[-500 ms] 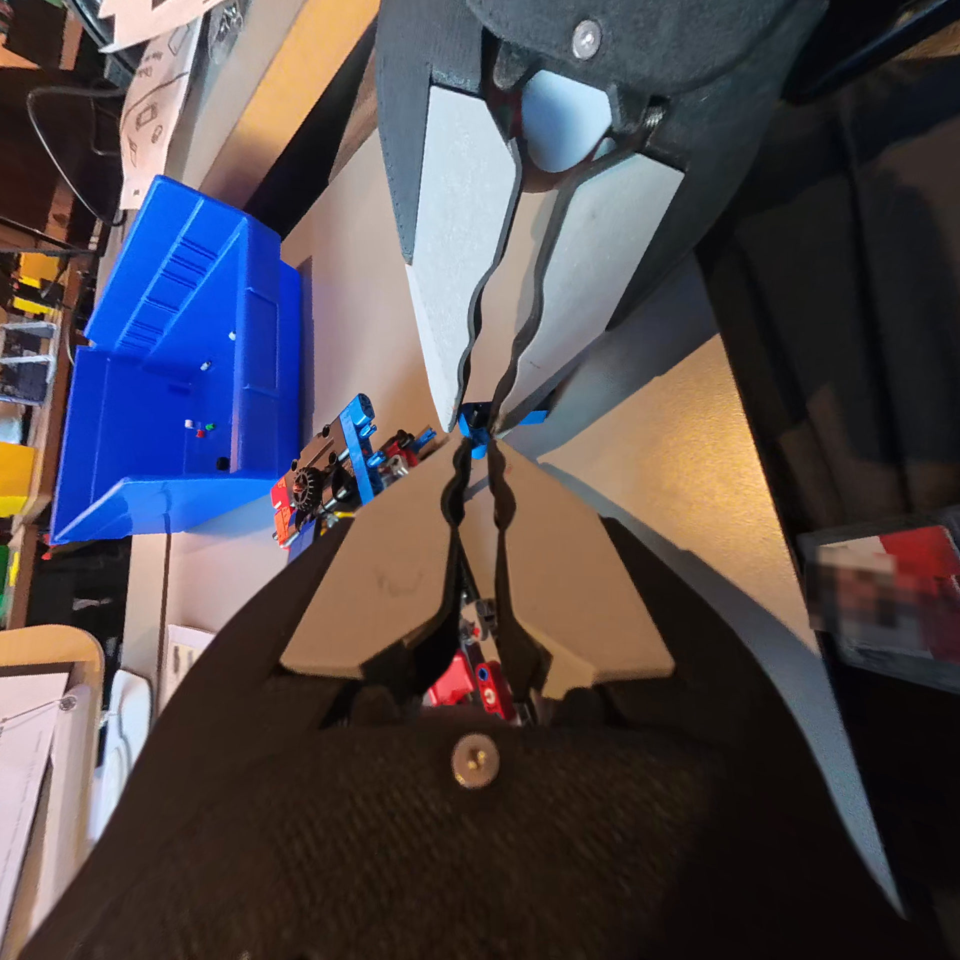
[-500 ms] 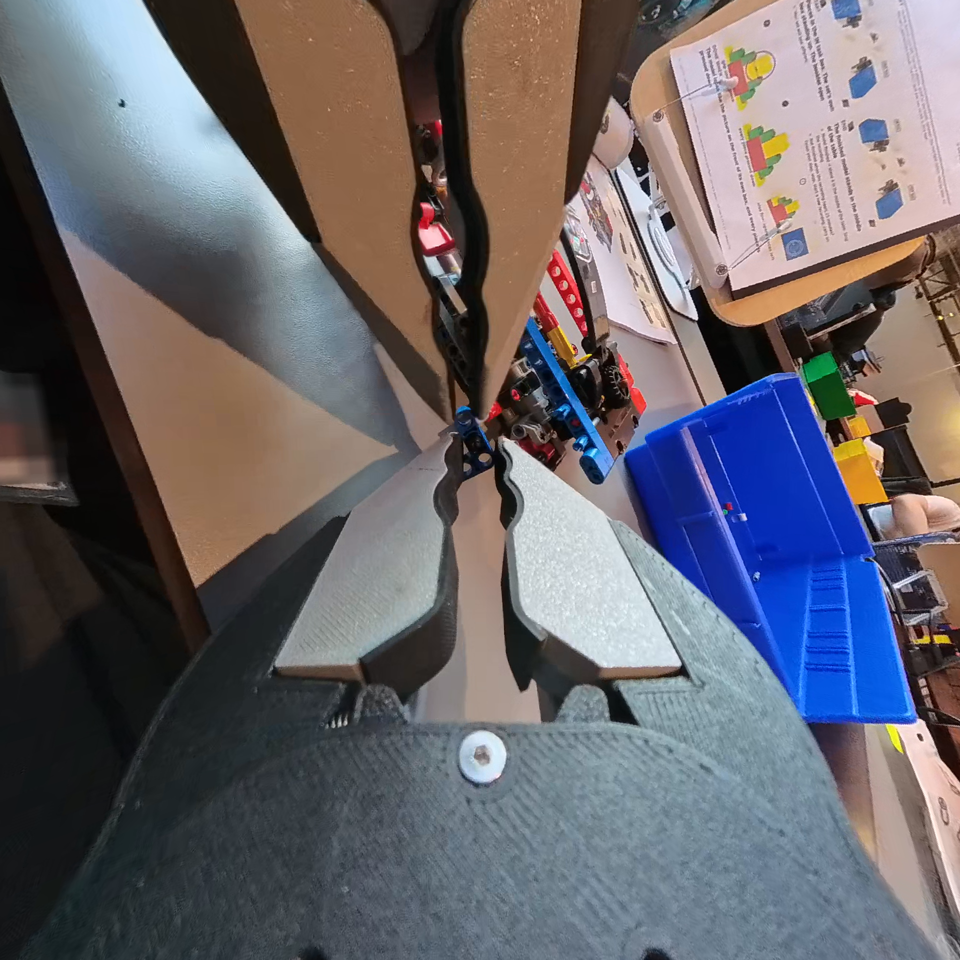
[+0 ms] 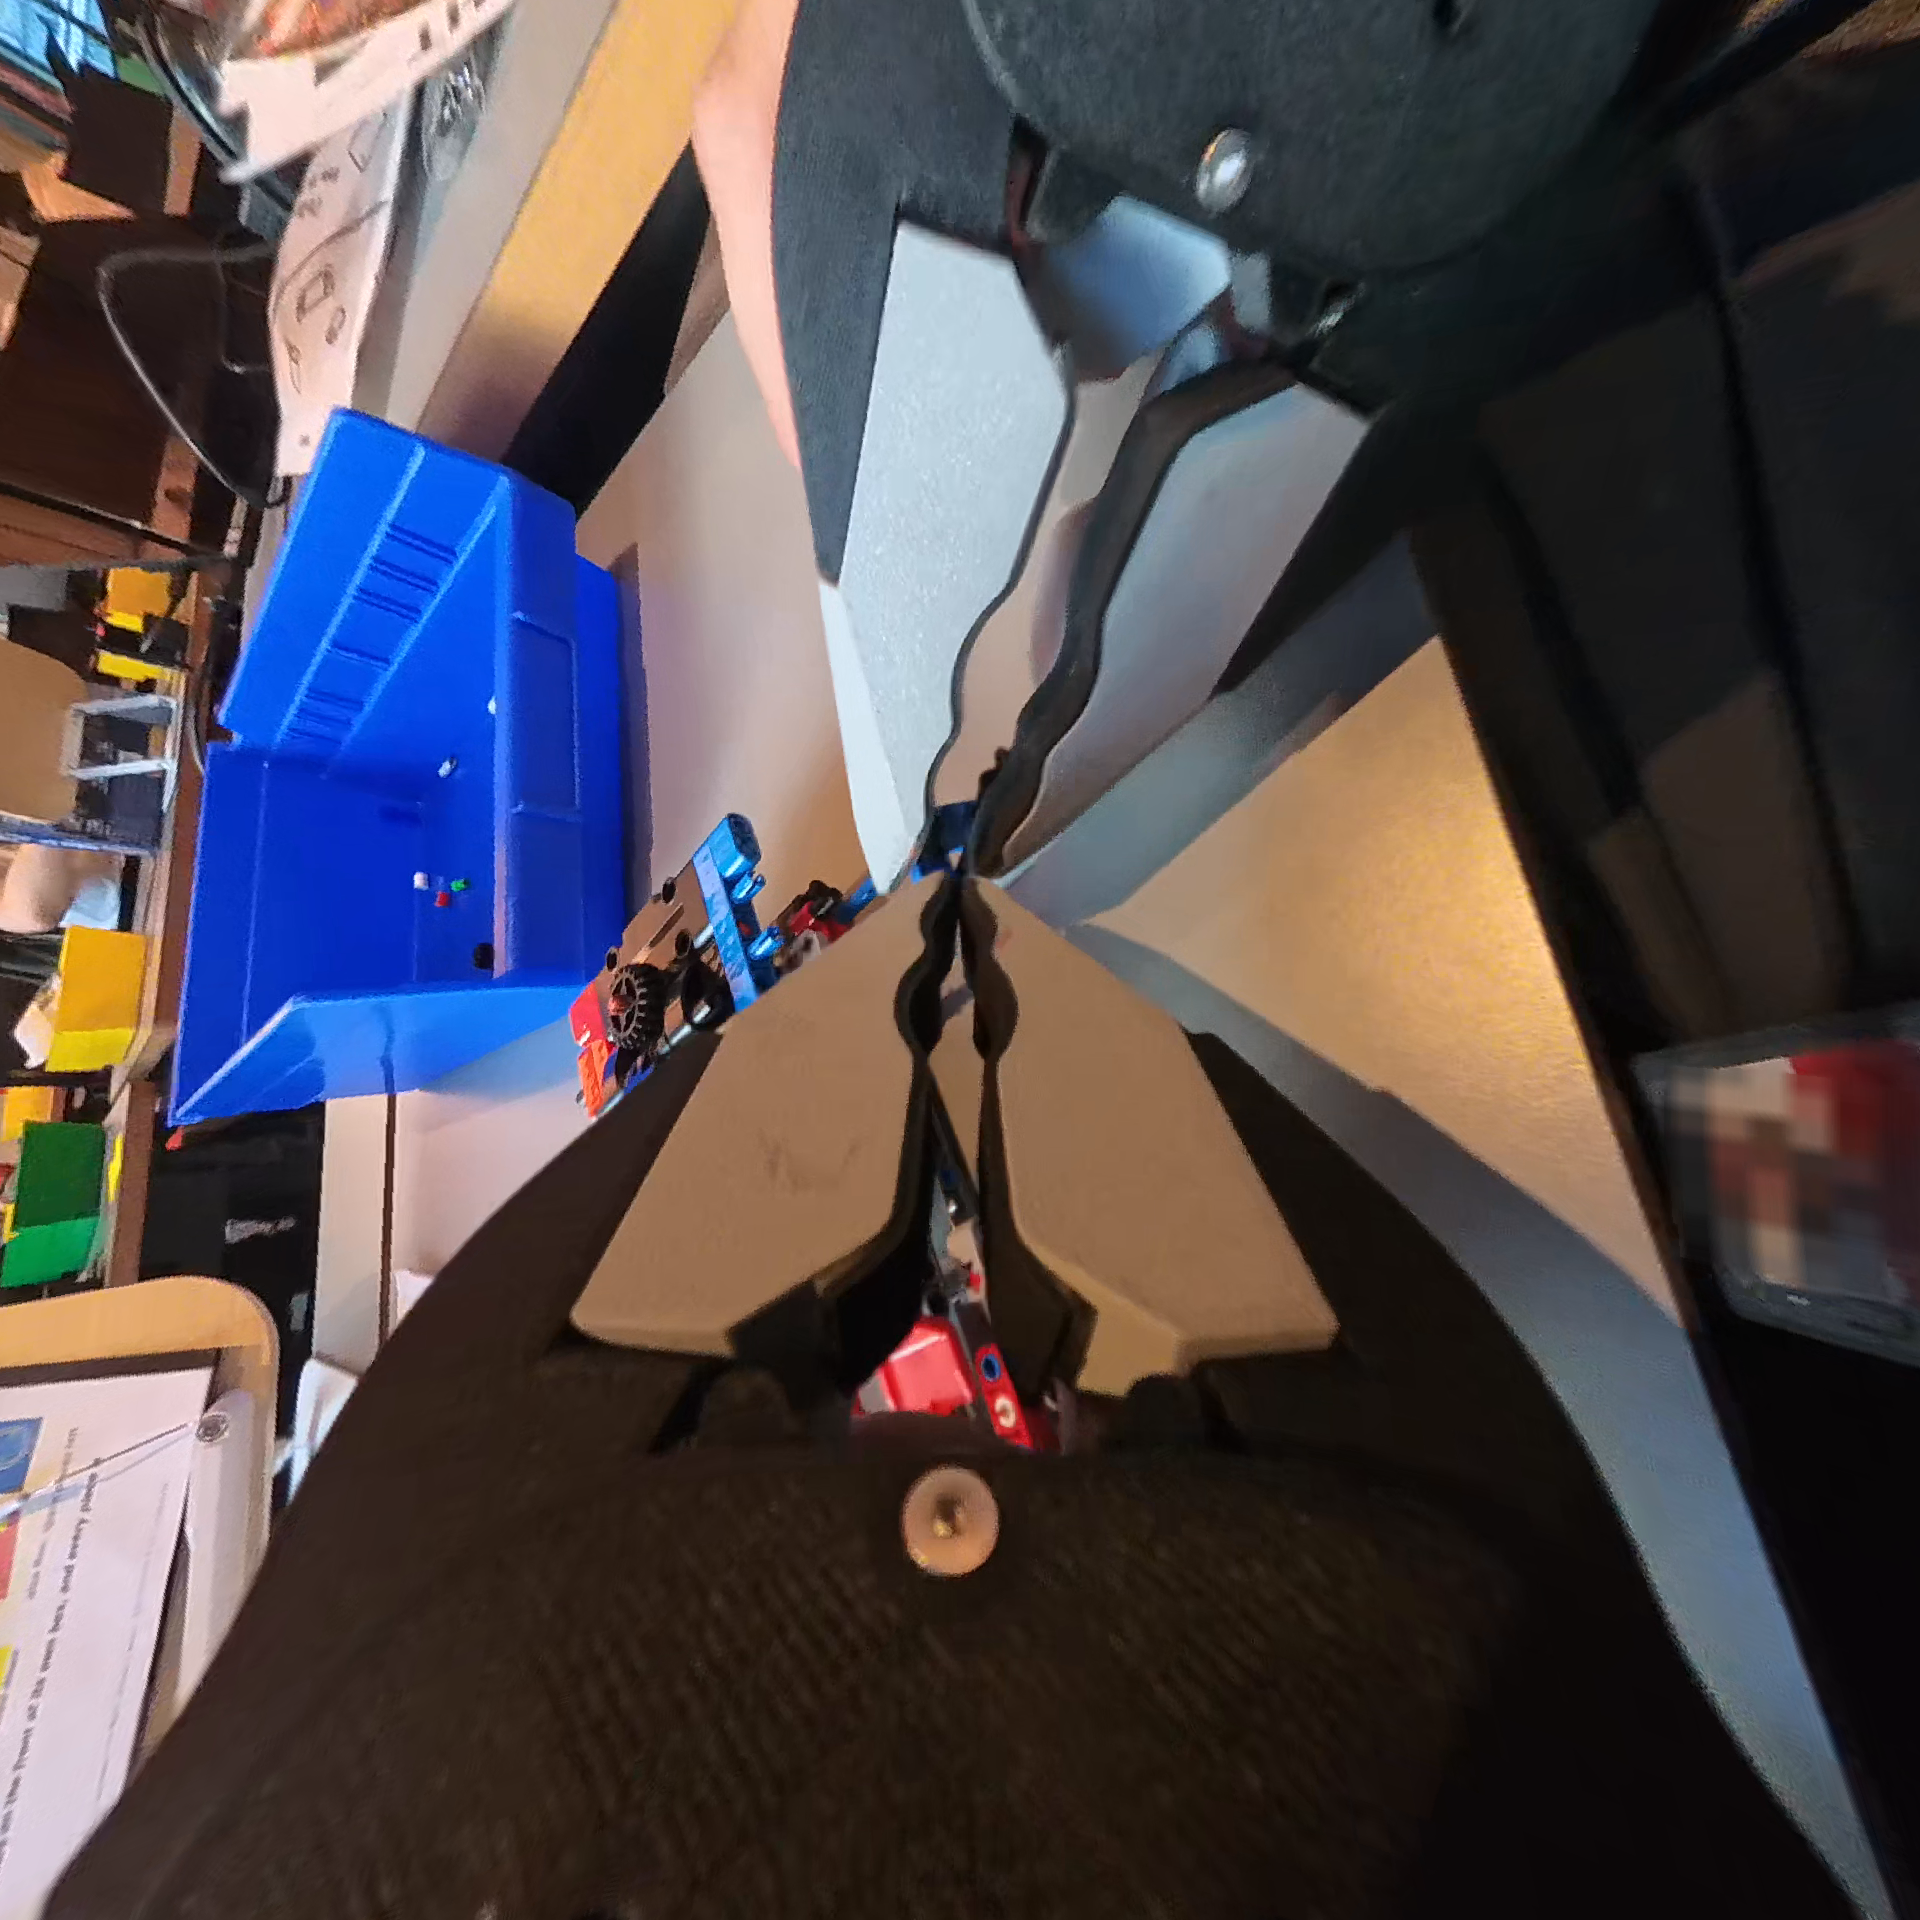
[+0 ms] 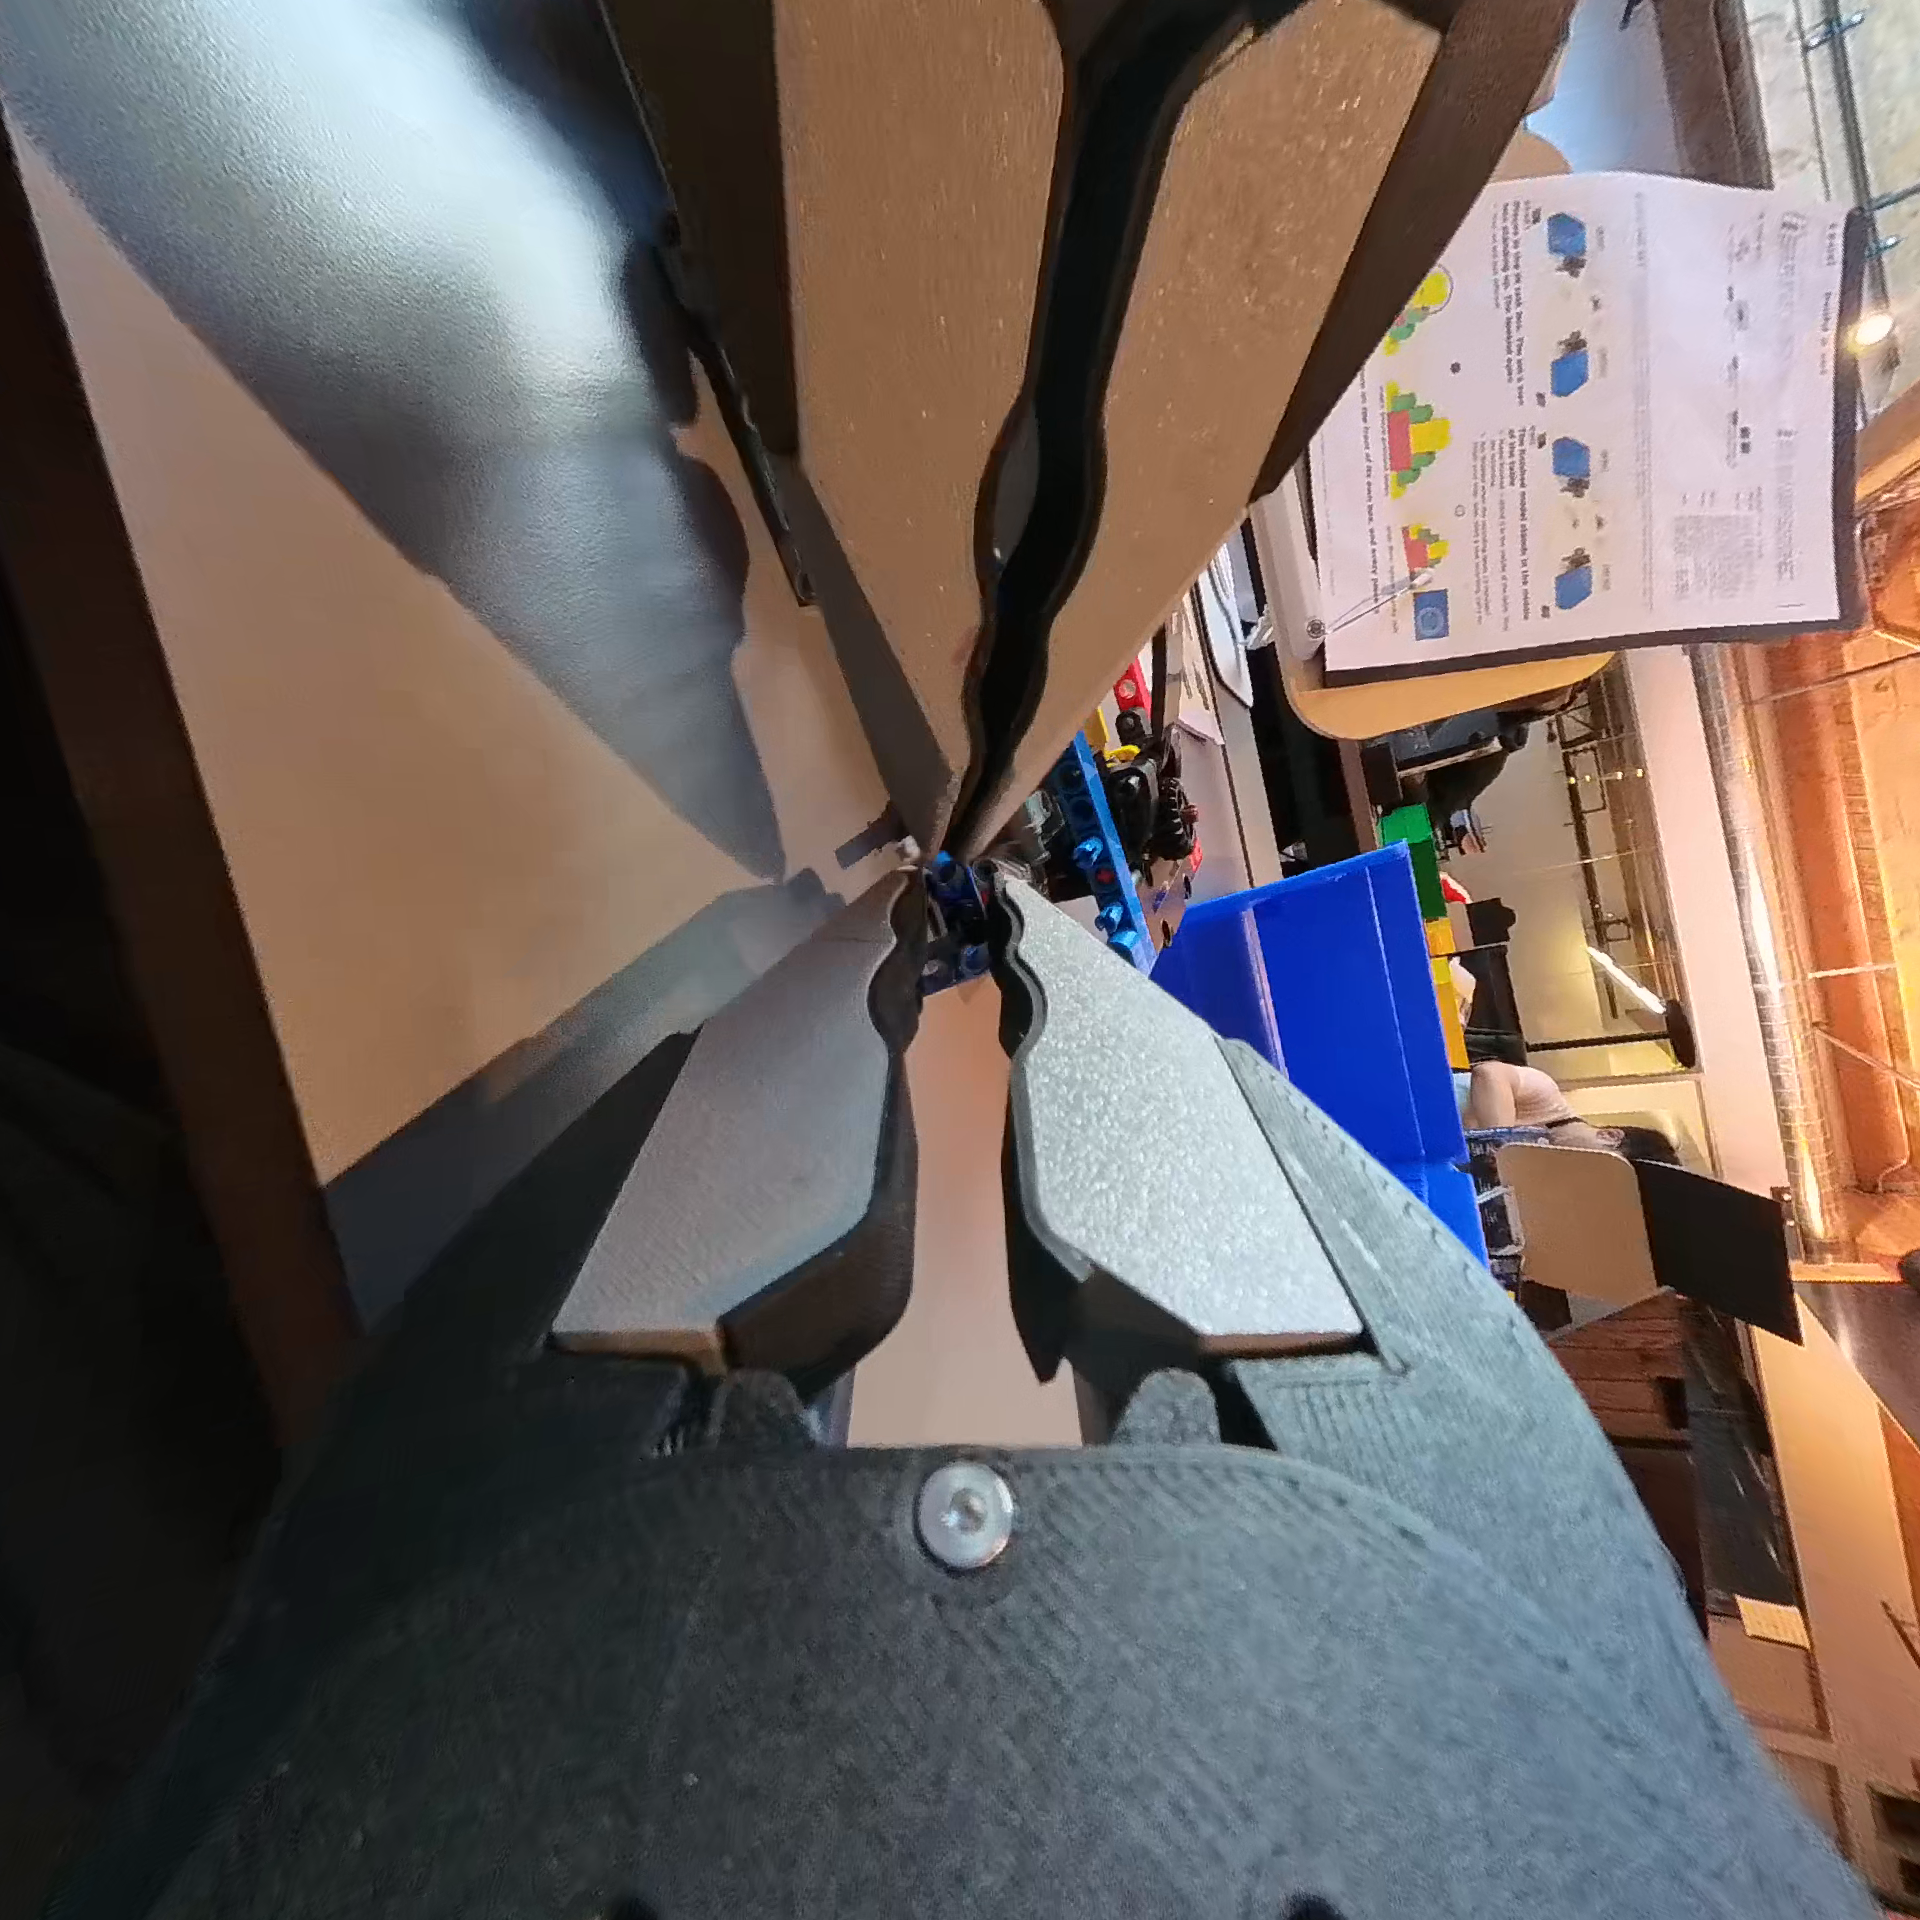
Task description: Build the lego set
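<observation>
The two grippers meet tip to tip over the tabletop [image 3: 1382, 935], and the step in hand looks like joining a small part to the model. In the left wrist view, the left gripper [image 3: 951, 914] has its fingers pressed nearly together on a slim dark beam of the lego model [image 3: 717, 956], whose blue, red and geared bulk juts out at about ten o'clock from the fingertips. The right gripper [image 4: 951, 909] pinches a small blue connector piece [image 4: 951, 935] between its tips; the fingers are narrowly parted farther back, closed only on the piece. In the right wrist view the model sits at roughly one o'clock from the piece, just beyond it, and the piece appears to touch the beam end, though whether it is seated cannot be told.

A blue parts bin [image 3: 416, 831] lies on its side at nine o'clock from the model, a few tiny pieces inside.

The next move likely calls for a straight push along the beam's axis, with the left gripper bracing firmly so the model does not twist.
</observation>
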The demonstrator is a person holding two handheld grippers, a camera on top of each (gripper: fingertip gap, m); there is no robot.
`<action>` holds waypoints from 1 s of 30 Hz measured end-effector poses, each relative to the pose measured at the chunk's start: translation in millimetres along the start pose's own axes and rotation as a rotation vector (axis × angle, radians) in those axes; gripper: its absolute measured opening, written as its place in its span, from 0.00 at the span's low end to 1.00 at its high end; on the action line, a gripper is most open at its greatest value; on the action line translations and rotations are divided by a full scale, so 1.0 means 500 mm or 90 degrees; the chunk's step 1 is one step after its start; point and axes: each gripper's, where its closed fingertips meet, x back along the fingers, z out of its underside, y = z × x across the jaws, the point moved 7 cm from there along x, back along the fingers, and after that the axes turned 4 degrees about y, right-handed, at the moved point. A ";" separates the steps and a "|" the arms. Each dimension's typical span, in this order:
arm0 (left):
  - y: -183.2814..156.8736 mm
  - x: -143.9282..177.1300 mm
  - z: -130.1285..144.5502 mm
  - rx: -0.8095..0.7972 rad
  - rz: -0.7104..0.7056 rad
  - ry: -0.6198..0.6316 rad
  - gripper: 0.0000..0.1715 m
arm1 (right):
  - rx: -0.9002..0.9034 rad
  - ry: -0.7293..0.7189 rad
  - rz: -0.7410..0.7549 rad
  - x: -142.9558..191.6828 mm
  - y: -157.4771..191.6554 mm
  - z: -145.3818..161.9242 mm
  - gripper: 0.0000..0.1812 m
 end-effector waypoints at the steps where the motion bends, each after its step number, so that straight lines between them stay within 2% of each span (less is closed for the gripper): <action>1: 0.000 0.001 -0.003 0.004 -0.003 -0.008 0.00 | -0.002 0.001 -0.002 -0.002 -0.001 -0.001 0.04; 6: 0.016 0.007 0.003 0.032 -0.031 0.011 0.00 | 0.003 0.010 0.017 0.002 -0.009 0.003 0.02; 8: 0.033 0.013 0.014 0.107 -0.007 0.035 0.06 | 0.029 0.015 0.067 0.005 -0.021 0.008 0.02; 11: 0.074 0.013 0.041 0.236 0.016 0.114 0.17 | 0.091 0.019 0.120 0.000 -0.034 0.011 0.02; 13: 0.093 0.009 0.051 0.284 0.024 0.153 0.17 | 0.137 0.024 0.144 -0.010 -0.033 0.011 0.02; 16: 0.088 -0.004 0.063 0.292 0.068 0.206 0.11 | 0.193 0.019 0.165 -0.025 -0.024 0.008 0.02; 21: 0.101 -0.010 0.062 0.312 0.108 0.194 0.07 | 0.299 0.005 0.215 -0.036 -0.010 0.010 0.02; 26: 0.112 -0.010 0.054 0.351 0.204 0.160 0.12 | 0.361 -0.019 0.243 -0.038 -0.014 0.012 0.01; 30: 0.124 -0.017 0.061 0.343 0.207 0.160 0.03 | 0.369 -0.022 0.224 -0.048 -0.019 0.028 0.01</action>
